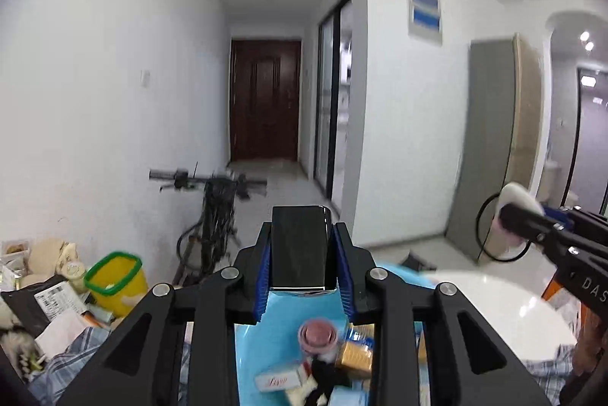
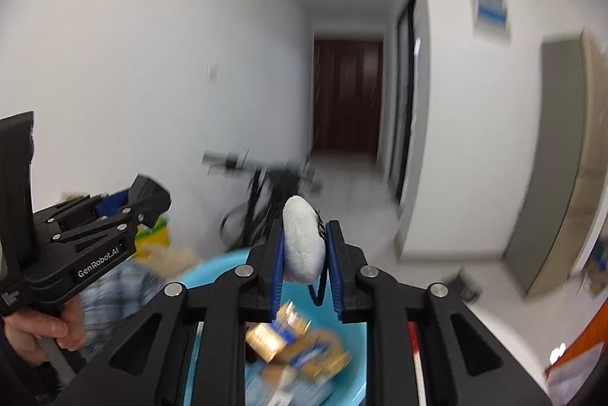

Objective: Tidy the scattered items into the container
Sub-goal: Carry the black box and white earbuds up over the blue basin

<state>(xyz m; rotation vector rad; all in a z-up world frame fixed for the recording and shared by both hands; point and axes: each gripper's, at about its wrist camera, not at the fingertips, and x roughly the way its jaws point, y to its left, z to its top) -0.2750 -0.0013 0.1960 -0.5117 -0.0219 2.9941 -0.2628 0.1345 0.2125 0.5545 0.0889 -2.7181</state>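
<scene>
- The left gripper [image 1: 303,250] clamps a glossy black box [image 1: 300,246] between its ribbed blue pads [image 1: 344,276]; the box is a smooth slab with rounded top corners, held upright above the basin [image 1: 250,349].
- The right gripper [image 2: 304,254] pinches a fluffy white puff [image 2: 303,244], oval and soft-napped, with a thin black cord [image 2: 317,292] looping down from it.
- From the left camera that puff [image 1: 518,200] shows well off to the right, above the white round table [image 1: 494,307].
- The basin is smooth light-blue plastic and sits under both grippers.
- Inside it lie a pink-capped jar [image 1: 318,332], a gold carton [image 1: 355,356] and a white pack [image 1: 277,381] with red script.
- The black linkages cover most of the basin, and the right camera smears its contents into a blur.
- To the left, a yellow bin [image 1: 117,278] with a green rim stands among clutter I can't sort out.
- A bicycle [image 1: 212,216] leans on the white wall, its lower part hidden.
</scene>
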